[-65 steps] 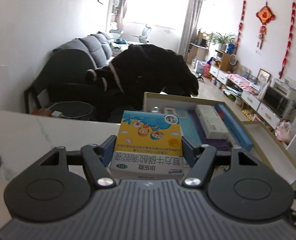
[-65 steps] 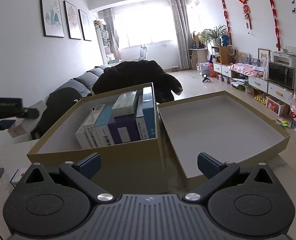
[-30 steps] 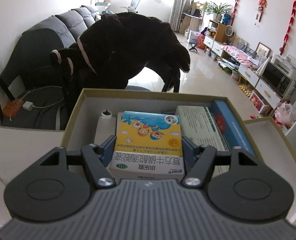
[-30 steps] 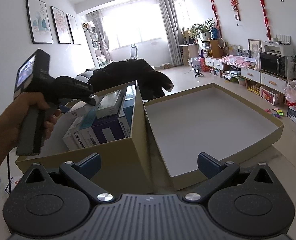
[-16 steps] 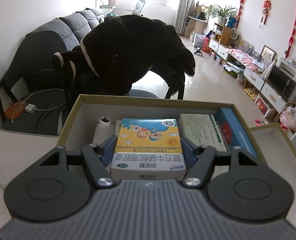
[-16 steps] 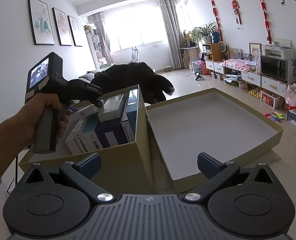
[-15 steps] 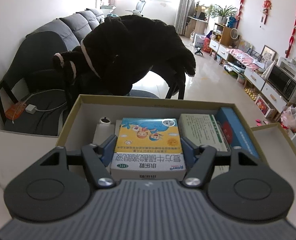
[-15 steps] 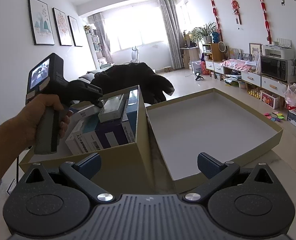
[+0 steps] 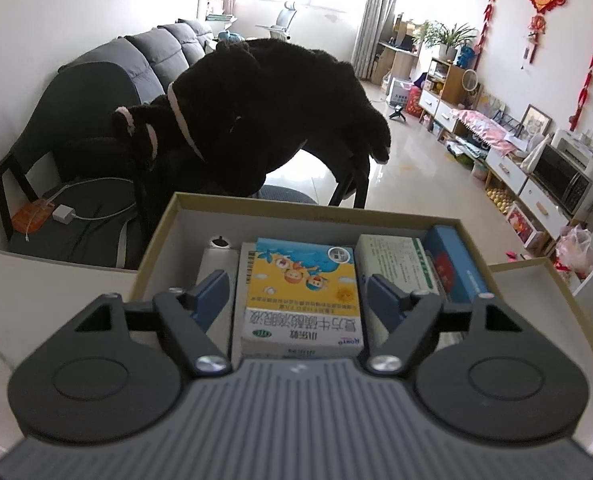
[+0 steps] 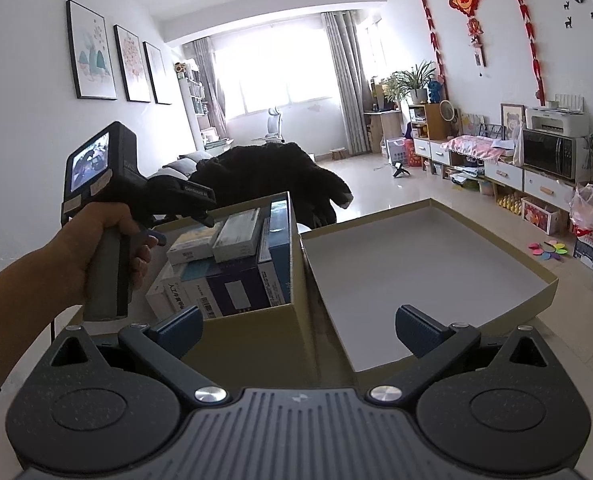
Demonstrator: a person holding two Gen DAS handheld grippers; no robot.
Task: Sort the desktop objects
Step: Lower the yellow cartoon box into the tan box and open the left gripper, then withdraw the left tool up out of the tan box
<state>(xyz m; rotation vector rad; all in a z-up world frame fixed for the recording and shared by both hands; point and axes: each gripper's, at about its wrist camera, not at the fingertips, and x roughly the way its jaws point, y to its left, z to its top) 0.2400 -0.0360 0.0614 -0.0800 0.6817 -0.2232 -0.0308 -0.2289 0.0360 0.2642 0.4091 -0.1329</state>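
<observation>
Black hand-held gripper (image 10: 299,322): blue finger pads (image 10: 179,323), silver screws, ribbed grey body

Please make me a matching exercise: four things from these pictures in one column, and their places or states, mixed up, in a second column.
Things
1. yellow box
2. left tongs
3. tray
4. blue box

Places or states
A. empty, beside the carton
B. open, one finger on each side of the yellow box
C. lying flat on top, inside the carton
D. on its edge along the carton's right wall

Pairs: 1-C, 2-B, 3-A, 4-D
</observation>
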